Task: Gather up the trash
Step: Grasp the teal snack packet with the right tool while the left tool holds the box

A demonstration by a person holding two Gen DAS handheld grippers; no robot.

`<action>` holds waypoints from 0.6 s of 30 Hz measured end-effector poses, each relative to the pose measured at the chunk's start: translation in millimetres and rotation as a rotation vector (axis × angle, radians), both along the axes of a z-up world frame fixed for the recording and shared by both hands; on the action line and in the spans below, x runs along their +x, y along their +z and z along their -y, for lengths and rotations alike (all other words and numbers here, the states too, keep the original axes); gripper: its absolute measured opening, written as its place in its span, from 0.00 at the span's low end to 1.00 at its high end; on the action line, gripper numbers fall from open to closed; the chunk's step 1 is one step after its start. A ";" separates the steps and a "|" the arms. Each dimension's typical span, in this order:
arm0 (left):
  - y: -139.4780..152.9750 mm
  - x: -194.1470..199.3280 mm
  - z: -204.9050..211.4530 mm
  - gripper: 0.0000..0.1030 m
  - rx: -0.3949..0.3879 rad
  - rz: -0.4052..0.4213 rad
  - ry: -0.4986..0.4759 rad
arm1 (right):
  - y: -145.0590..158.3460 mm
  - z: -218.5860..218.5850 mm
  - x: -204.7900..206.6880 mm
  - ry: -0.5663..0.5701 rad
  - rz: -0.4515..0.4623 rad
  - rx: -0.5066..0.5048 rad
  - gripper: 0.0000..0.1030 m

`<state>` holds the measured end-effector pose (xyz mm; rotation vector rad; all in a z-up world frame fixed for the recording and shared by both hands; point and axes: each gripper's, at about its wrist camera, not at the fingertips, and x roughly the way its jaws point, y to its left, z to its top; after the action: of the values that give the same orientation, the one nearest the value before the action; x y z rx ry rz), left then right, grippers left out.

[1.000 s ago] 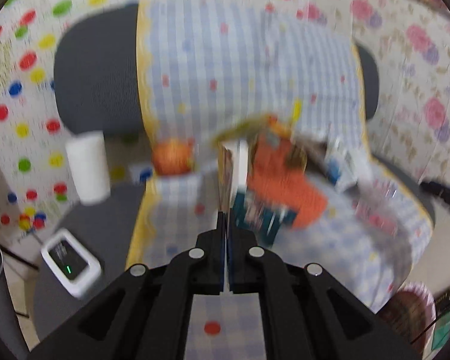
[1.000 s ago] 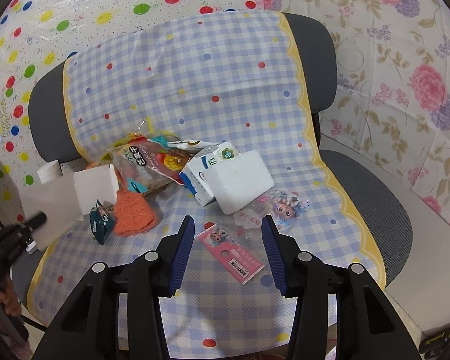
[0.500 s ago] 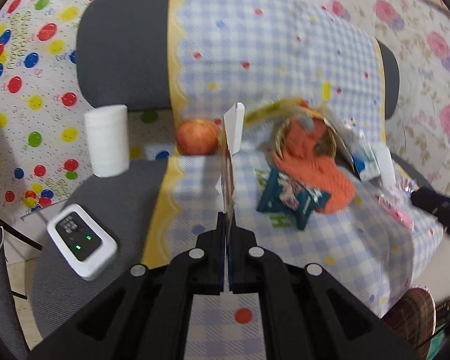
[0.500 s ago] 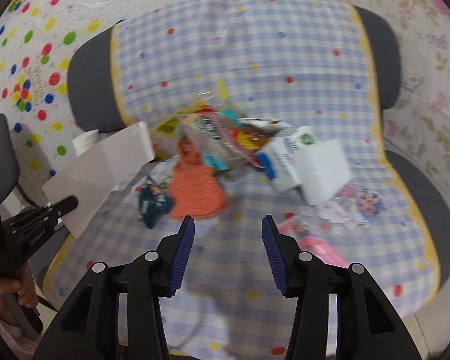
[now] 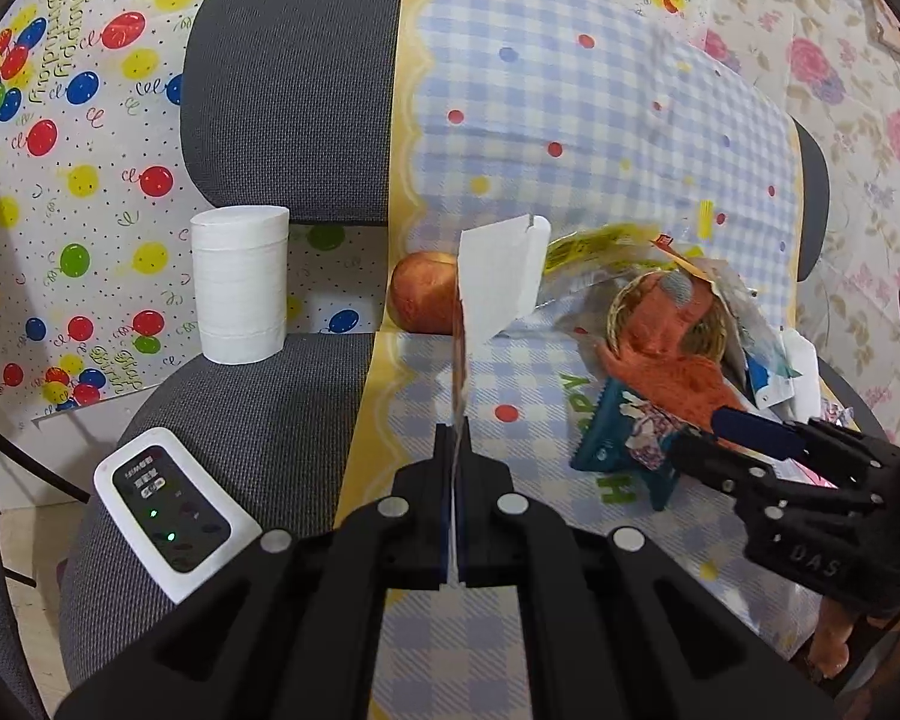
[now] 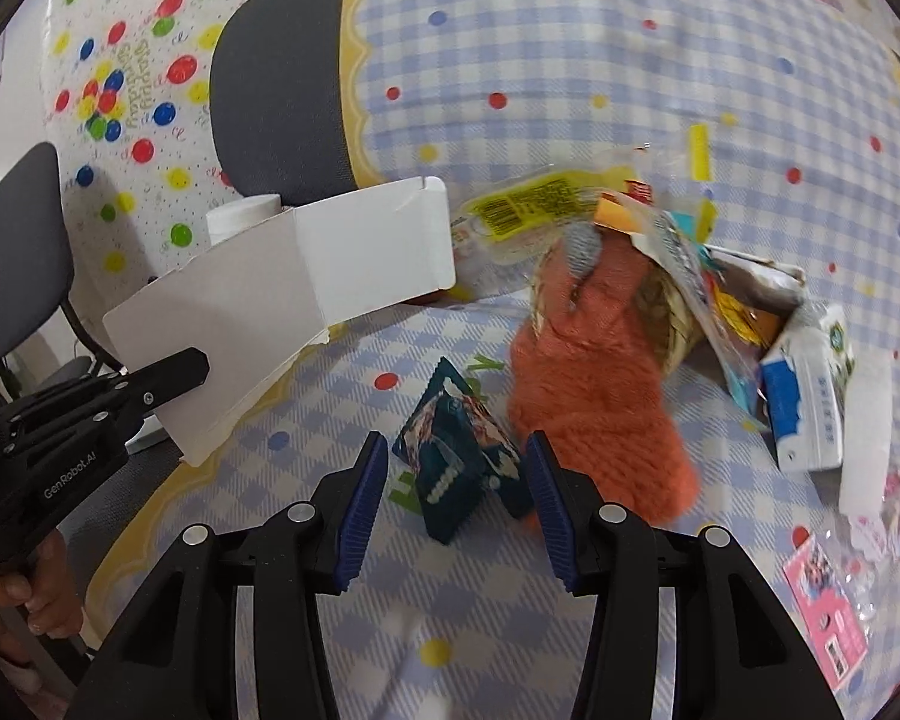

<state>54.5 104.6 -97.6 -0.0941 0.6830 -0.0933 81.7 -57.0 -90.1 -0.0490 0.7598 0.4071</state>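
Over the chair seat, my right gripper (image 6: pixel 456 480), jaws apart, straddles the teal wrapper (image 6: pixel 456 468); next I close, while my left gripper (image 5: pixel 453 468) clamps the white carton (image 6: pixel 282 300).

We see a blue-and-white checked cloth (image 6: pixel 570 60) with coloured dots and yellow scalloped edge, a dark grey chair (image 5: pixel 294 90), an orange knitted piece (image 6: pixel 594 372), a teal packet (image 6: pixel 456 468), a white carton (image 6: pixel 306 288) and blue-padded fingers (image 6: pixel 363 498).
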 end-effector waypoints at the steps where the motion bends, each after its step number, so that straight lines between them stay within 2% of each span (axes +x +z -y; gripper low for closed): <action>1: -1.7 2.3 -0.7 0.00 -0.003 -0.004 -0.003 | -0.6 -2.3 3.6 0.012 -0.002 -0.007 0.54; 3: -5.3 5.2 -0.6 0.00 -0.006 -0.014 -0.008 | -3.4 -8.4 10.2 0.026 -0.010 -0.031 0.57; 8: -15.0 10.5 2.9 0.00 -0.014 -0.041 -0.022 | -12.3 -11.6 17.6 0.069 -0.050 -0.079 0.56; 10: -17.7 10.9 4.4 0.00 -0.015 -0.047 -0.025 | -16.2 -10.4 15.0 0.073 -0.059 -0.093 0.43; 11: -18.6 11.2 4.6 0.00 -0.015 -0.049 -0.024 | -17.2 -10.1 14.5 0.072 -0.062 -0.093 0.40; 13: -20.0 11.2 5.1 0.00 -0.015 -0.054 -0.024 | -17.8 -5.7 10.8 0.065 -0.064 -0.078 0.29; 15: -19.5 9.4 6.2 0.00 -0.011 -0.054 -0.023 | -15.4 -0.1 7.0 0.053 -0.057 -0.056 0.21; 18: -14.2 5.7 6.2 0.00 -0.010 -0.046 -0.017 | -4.5 5.8 0.8 0.044 -0.027 -0.017 0.14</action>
<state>60.2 98.4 -111.8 -0.1005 0.7289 -0.1108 82.6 -62.7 -94.6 -0.0763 0.7896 0.4436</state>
